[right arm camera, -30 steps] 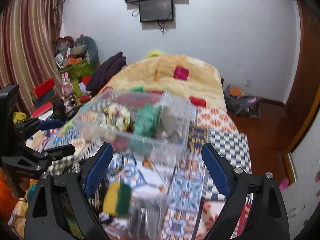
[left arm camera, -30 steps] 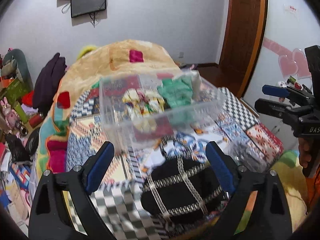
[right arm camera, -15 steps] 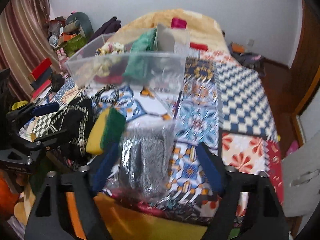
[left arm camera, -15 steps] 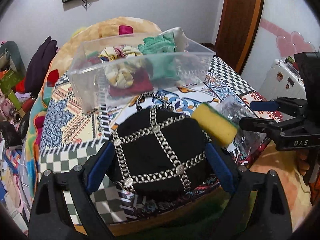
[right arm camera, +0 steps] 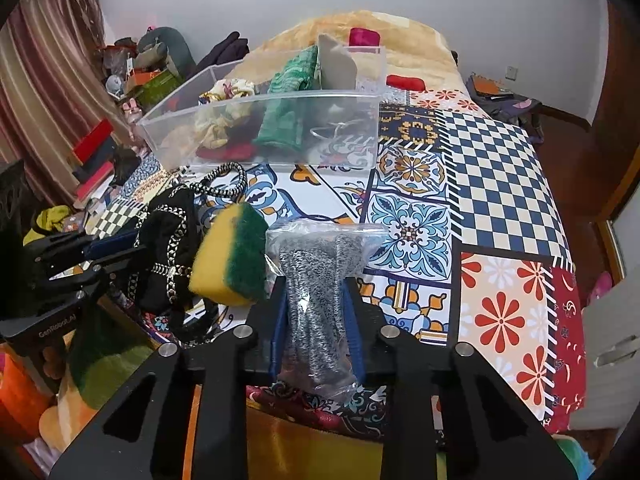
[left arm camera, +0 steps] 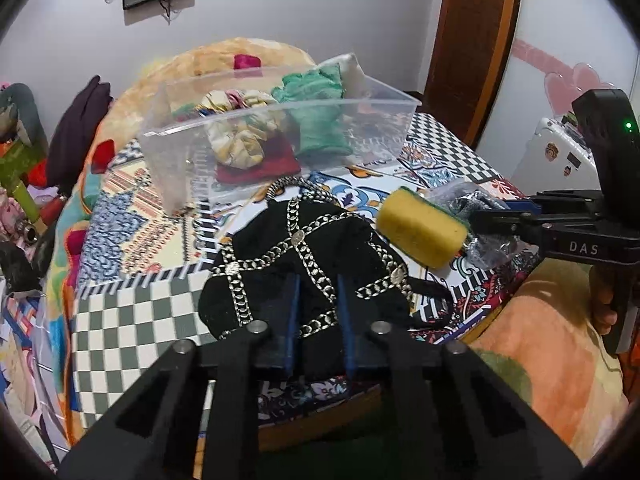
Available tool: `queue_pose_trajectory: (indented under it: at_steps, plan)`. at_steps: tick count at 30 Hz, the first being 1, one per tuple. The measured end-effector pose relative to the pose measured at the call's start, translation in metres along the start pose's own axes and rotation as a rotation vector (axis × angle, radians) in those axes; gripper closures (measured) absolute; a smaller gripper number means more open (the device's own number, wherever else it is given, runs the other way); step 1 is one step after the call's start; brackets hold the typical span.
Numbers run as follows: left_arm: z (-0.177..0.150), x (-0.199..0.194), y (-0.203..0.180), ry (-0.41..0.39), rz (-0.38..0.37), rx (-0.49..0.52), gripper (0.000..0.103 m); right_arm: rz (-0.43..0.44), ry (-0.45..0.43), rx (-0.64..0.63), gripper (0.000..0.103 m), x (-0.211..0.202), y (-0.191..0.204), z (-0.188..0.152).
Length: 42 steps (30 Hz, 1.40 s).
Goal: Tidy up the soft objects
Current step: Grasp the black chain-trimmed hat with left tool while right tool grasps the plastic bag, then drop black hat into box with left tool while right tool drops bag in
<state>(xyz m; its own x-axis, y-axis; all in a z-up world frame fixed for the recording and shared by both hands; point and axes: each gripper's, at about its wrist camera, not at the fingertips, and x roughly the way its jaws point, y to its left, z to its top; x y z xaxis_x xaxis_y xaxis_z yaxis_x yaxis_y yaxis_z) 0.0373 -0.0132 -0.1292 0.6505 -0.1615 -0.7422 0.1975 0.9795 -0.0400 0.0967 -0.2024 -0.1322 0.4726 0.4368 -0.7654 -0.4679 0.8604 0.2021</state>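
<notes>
My left gripper (left arm camera: pixel 317 322) is shut on the near edge of a black pouch with silver chain trim (left arm camera: pixel 304 264), which lies at the table's front edge. My right gripper (right arm camera: pixel 316 328) is shut on a clear bag of grey speckled fabric (right arm camera: pixel 318 280). A yellow and green sponge (right arm camera: pixel 232 256) rests between pouch and bag; it also shows in the left wrist view (left arm camera: pixel 422 232). A clear plastic bin (left arm camera: pixel 256 148) behind them holds a floral scrunchie (left arm camera: pixel 240 136), a green cloth (left arm camera: pixel 320 120) and a red item.
The patterned tablecloth (right arm camera: pixel 500 208) covers the table, with its front edge right under both grippers. A bed with an orange blanket (right arm camera: pixel 384 36) stands behind the bin. Clutter (right arm camera: pixel 132 72) fills the left side of the room. A wooden door (left arm camera: pixel 472 40) stands at the right.
Both grippers went from open to shut: the left closed on the black pouch, the right on the bag of grey fabric. Both views moved closer to the table's front edge.
</notes>
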Motion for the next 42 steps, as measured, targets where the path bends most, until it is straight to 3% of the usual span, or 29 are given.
queue_pose_trajectory:
  at_steps: [6, 14, 27, 33, 42]
  plan:
    - [0.003, -0.021, 0.008, -0.046, 0.006, -0.033, 0.096, 0.006, -0.041, 0.011, 0.082, -0.013, -0.001, 0.006]
    - [0.022, -0.061, 0.02, -0.16, 0.011, -0.065, 0.096, 0.002, -0.139, -0.002, 0.082, -0.039, 0.005, 0.026]
    - [0.087, -0.088, 0.039, -0.348, 0.075, -0.054, 0.096, 0.003, -0.312, -0.068, 0.082, -0.063, 0.027, 0.082]
    - [0.11, -0.074, 0.051, -0.37, 0.097, -0.049, 0.096, 0.008, -0.367, -0.087, 0.082, -0.059, 0.038, 0.109]
    - [0.129, -0.021, 0.074, -0.297, 0.087, -0.054, 0.096, 0.006, -0.367, -0.134, 0.082, -0.026, 0.053, 0.139]
